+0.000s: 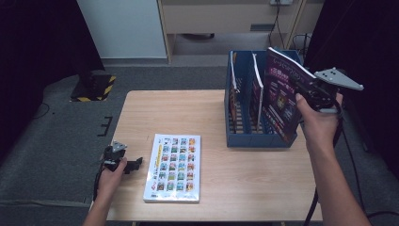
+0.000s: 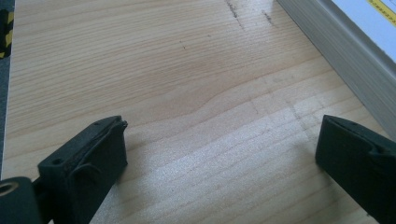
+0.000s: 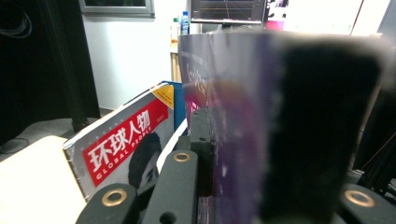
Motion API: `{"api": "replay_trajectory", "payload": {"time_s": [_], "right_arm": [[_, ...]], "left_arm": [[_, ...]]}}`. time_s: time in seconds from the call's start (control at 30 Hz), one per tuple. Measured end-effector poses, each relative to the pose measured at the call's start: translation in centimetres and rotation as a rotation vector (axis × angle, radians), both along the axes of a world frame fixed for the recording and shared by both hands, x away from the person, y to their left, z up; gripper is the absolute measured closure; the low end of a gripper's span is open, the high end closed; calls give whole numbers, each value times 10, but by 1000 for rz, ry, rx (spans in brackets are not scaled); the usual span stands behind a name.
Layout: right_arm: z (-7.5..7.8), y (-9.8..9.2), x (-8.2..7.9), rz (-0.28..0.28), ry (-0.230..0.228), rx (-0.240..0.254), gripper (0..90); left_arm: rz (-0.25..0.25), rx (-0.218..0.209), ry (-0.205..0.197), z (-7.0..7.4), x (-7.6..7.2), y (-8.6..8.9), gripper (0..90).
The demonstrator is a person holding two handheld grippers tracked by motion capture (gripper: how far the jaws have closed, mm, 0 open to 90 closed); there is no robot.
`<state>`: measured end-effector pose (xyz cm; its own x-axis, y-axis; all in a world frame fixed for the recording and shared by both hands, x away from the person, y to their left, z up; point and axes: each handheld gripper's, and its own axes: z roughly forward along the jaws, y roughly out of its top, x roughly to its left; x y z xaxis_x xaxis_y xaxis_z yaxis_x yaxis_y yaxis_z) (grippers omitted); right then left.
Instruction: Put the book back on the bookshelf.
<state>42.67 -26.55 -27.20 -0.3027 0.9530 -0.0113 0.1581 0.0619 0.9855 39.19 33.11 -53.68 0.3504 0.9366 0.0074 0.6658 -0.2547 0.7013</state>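
A dark purple magazine (image 1: 281, 92) stands upright and tilted at the right end of the blue file rack (image 1: 237, 136), held above its right slot. My right gripper (image 1: 308, 92) is shut on the magazine's right edge; in the right gripper view the purple cover (image 3: 233, 126) sits pressed between the two black jaws. A white book with a grid of small pictures (image 1: 174, 167) lies flat on the wooden table (image 1: 164, 110). My left gripper (image 1: 134, 165) rests on the table just left of that book, jaws open with bare wood between them (image 2: 219, 154). The book's page edge (image 2: 341, 65) lies to its right.
Two other magazines (image 1: 256, 94) stand in the rack's left and middle slots; one with a red title band (image 3: 121, 144) appears in the right gripper view. Grey carpet surrounds the table. A yellow-black striped base (image 1: 94, 87) stands on the floor at the far left.
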Motion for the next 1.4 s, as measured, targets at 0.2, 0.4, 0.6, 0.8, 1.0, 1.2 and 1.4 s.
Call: {"api": "replay_trajectory", "payload": {"time_s": [0.2,0.4,0.6,0.8,1.0,1.2,1.4], "right_arm": [[-3,5,14,-32,3,-16,840],[4,3,24,-49,-16,42,840],[3,10,32,-59,-19,34,840],[-1,18,38,-54,-19,32,841],[-3,23,44,-73,-37,28,840],[-2,28,49,-69,-45,23,840],[-5,28,55,-82,-53,26,840]], "left_arm": [[3,0,0,0,0,0,8],[3,0,0,0,0,0,7],[7,1,3,0,0,-1,0],[8,4,5,0,0,-2,0],[12,3,6,0,1,-2,0],[16,4,5,0,0,-2,0],[16,4,5,0,0,-2,0]]}}
